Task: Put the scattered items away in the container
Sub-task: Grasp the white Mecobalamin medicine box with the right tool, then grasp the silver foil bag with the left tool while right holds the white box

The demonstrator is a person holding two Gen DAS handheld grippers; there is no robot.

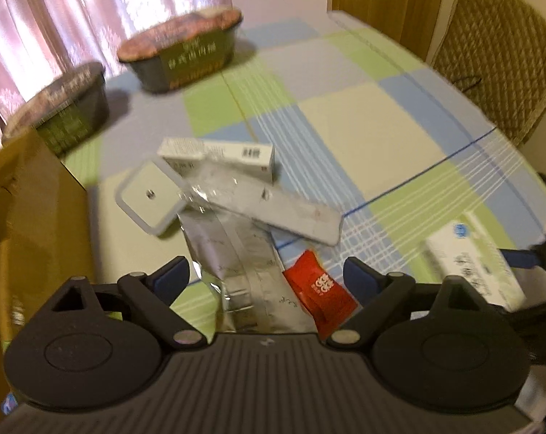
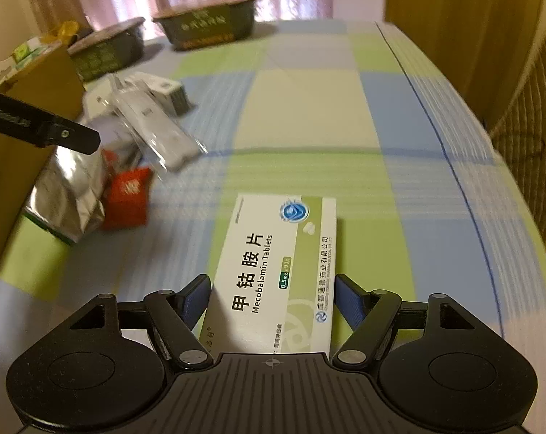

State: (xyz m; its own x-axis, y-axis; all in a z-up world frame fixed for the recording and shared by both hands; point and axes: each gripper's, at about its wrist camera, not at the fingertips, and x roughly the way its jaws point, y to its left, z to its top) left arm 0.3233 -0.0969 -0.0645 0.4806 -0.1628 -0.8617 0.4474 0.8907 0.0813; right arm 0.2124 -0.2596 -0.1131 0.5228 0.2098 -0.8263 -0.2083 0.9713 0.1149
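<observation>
Two claws worked over a counter (image 2: 345,108) draped in a smooth checked cloth of pale green, blue and cream. The right claw (image 2: 271,298) had its blue-padded fingers (image 2: 197,298) standing on either side of a flat white-and-green cardboard tablet box (image 2: 283,264), printed "Mecobalamin Tablets"; the left pad lay against the box's edge and the right pad just beside its other edge, though whether they truly pinched it could not be told. The box lay flat on the cloth, pointing away from the camera. The left claw (image 1: 267,276) was spread wide, level and low above a crinkled silver foil pouch (image 1: 236,260), with a glossy red sachet (image 1: 318,289) between its fingers beside the pouch, neither of them gripped. Beyond the pouch lay a long grey slab in clear crackly wrap (image 1: 273,206), a rounded-square grey piece (image 1: 149,195) and a narrow white carton with a barcode (image 1: 222,155), heaped together and overlapping. At the left stood the brown corrugated cardboard container (image 1: 30,217), its wall close beside the heap; in the right wrist view a green-and-white packet (image 2: 26,50) showed above its rim. Two dark oval food tubs (image 1: 186,50) with printed film lids sat at the far edge before pink curtains (image 1: 55,11). A quilted tan chair back (image 1: 500,68) stood at the right.
</observation>
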